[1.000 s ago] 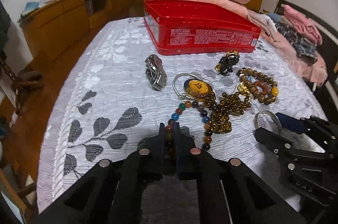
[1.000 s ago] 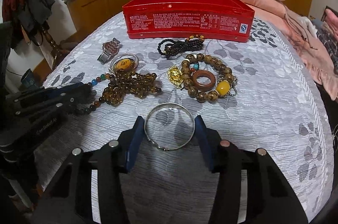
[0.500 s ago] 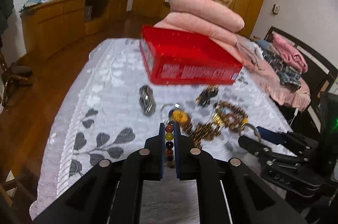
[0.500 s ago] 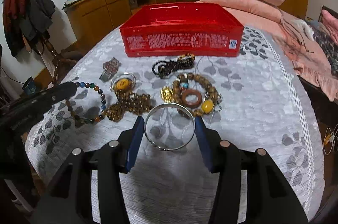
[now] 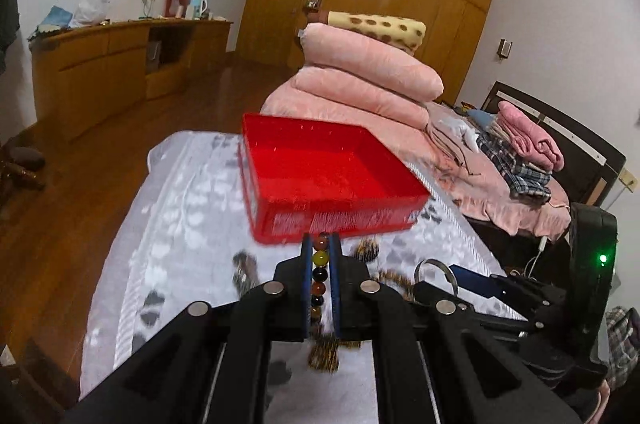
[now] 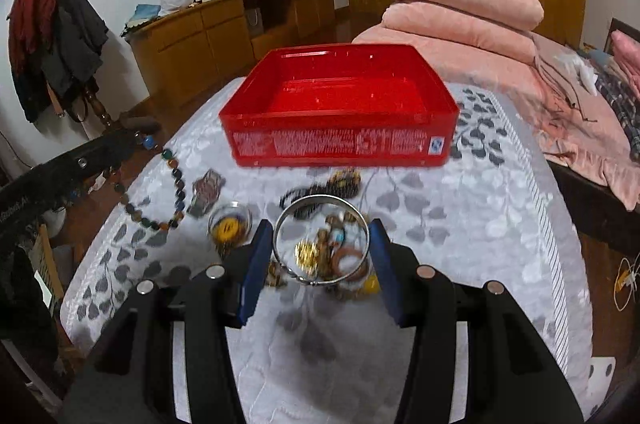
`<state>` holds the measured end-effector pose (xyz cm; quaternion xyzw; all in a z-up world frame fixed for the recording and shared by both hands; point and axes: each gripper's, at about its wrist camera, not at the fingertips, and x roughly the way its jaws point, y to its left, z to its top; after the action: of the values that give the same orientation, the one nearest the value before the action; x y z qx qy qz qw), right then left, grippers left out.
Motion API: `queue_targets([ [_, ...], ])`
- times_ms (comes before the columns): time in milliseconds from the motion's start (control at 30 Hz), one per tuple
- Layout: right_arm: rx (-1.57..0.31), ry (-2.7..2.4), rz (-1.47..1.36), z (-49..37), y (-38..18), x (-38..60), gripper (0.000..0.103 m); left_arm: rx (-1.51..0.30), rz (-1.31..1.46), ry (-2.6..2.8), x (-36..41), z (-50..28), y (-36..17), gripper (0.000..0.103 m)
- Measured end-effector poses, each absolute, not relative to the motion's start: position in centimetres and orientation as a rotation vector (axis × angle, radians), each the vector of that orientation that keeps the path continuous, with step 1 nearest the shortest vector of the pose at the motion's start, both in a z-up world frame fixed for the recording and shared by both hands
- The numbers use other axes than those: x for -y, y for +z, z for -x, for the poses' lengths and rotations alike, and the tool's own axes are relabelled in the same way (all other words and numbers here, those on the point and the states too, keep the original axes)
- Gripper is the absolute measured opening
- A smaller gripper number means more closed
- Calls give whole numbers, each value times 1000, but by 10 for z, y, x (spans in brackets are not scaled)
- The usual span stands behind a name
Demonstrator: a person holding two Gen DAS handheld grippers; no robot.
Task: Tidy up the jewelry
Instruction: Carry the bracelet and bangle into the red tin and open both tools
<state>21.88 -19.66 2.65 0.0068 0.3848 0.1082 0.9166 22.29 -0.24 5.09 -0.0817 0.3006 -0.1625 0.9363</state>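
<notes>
left gripper (image 5: pixel 320 244) pinched tight | right gripper (image 6: pixel 320 248) clamped (fingers (image 6: pixel 256 264) apart)

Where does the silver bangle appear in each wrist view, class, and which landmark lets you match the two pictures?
Left wrist view: the silver bangle shows low and right of centre, as an arc held in the right gripper.
Right wrist view: the bangle sits low at centre, clamped between the right gripper's jaws.
Shared landmark: the red box on the bed, beyond the bangle in both.
</notes>
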Motion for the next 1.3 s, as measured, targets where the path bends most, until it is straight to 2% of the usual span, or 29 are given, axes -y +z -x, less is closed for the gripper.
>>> queue_targets([
  [433, -760, 204, -82, -310, 51, 208, 47, -592, 171, -311, 35, -312, 71, 8],
  [967, -826, 182, -121, -388, 27, 209, 48, -701, 221, -269, 43, -392, 40, 8],
  [1033, -834, 175, -106, -391, 24, 208, 49, -716, 224, -258, 42, -394, 36, 8],
  [1100, -835, 165, -95, -392, 22, 207, 59, -739, 232, -251, 39, -396, 32, 8],
  [1133, -828, 165, -97, -391, 23, 208, 61, -741, 238, -247, 38, -396, 31, 14],
  [1300, -787, 169, -118, -380, 33, 216, 61, -729, 232, -240, 29, -385, 39, 26],
])
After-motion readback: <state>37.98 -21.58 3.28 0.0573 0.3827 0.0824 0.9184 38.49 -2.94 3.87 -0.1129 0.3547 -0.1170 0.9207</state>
